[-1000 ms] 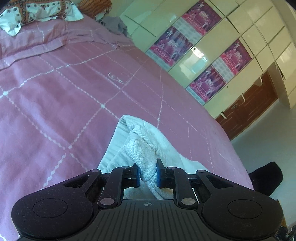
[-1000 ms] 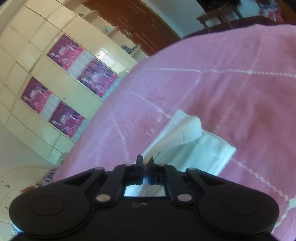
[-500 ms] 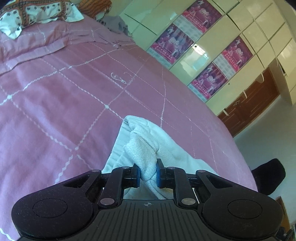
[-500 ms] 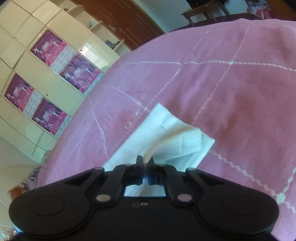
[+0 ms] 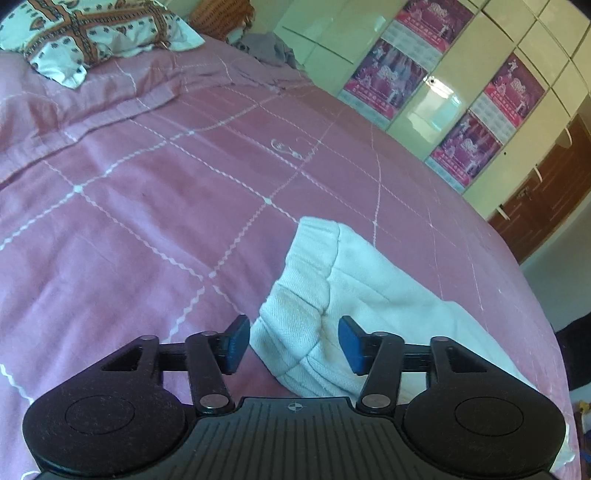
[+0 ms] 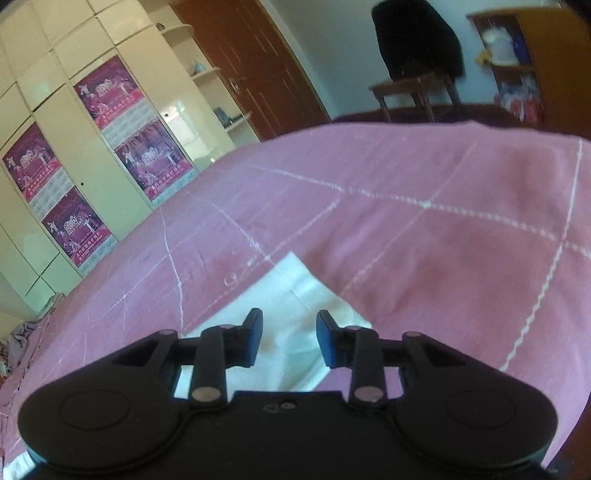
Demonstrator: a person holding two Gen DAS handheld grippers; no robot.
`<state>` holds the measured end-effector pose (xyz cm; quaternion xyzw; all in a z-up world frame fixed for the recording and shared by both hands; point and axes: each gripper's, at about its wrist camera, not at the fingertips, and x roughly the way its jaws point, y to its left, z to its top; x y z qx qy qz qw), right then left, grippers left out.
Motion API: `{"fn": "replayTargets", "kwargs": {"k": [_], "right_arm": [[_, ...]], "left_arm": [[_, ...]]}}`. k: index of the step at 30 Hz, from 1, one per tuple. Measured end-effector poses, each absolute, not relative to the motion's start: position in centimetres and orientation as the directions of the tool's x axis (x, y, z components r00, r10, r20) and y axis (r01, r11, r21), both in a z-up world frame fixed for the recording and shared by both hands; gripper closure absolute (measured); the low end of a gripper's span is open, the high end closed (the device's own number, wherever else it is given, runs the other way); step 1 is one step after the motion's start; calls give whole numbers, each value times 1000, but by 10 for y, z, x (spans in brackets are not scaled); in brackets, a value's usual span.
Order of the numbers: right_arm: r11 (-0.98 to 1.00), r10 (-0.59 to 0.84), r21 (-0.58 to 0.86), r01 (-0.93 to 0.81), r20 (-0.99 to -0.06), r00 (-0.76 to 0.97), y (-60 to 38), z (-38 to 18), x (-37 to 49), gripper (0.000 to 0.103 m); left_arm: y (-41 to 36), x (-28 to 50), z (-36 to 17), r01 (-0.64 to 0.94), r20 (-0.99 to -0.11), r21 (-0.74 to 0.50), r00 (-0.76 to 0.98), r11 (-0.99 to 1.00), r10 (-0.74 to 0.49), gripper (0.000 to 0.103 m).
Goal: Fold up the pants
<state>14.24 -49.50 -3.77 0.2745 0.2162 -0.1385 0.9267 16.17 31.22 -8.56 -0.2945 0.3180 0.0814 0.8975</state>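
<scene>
The left gripper (image 5: 293, 345) is released, its jaws opening; the blue pads (image 5: 349, 343) stand clear on either side of a bunched white fold of the pants (image 5: 332, 280), which lies between them untouched. From there the pants run toward 1 o'clock and out toward 4 o'clock, lying flat on the pink bedspread (image 5: 147, 206) near the bed's edge. At 11 o'clock, far up the bed, sits a patterned pillow (image 5: 92, 33); at 1 to 2 o'clock stand cream wardrobes (image 5: 436, 99) with purple posters.

The right gripper (image 6: 289, 341) is likewise released and opening, with the pants (image 6: 295, 291) below and between its jaws, not pinched. The white cloth reaches toward 12 o'clock and ends in a corner on the bedspread (image 6: 443, 240). At 10 o'clock are the wardrobes (image 6: 74, 147), at 12 a brown door (image 6: 258, 62), at 1 o'clock a chair (image 6: 417, 74) with dark cloth over it.
</scene>
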Motion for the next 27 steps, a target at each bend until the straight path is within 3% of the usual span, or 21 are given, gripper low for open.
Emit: {"fn": "replayTargets", "kwargs": {"k": [3,7,11,14,15,17,21,27], "right_arm": [[867,-3,446,221,-441,898,-468,-18,173,70],[891,277,450,-56,-441,854,-393,-4,243,69],[842,508,445,-306,-462,727,-299,-9,315,50],[773,630,469,-427,-488,605,-236,-21,363,49],[755,654,483,-444,-500,568,-219,-26,376,49],[721,693,514,-465,-521,499,-189,-35,402,50],[651,758,583,-486,-533,375,-151,-56,438,55],[598,775,581,-552,-595,215,-115,-78,455,57]], "left_arm": [[312,165,-83,-354,-604,-492,796,796,-20,49],[305,175,-91,-447,-659,-443,750,777,56,49],[295,172,-96,-489,-648,-450,755,747,104,49],[293,174,-103,-520,-655,-448,745,727,129,49],[294,174,-107,-522,-653,-463,747,716,122,52],[295,171,-115,-516,-637,-513,765,686,99,71],[286,165,-120,-525,-613,-519,779,675,134,75],[285,171,-119,-525,-610,-509,779,683,144,71]]}}
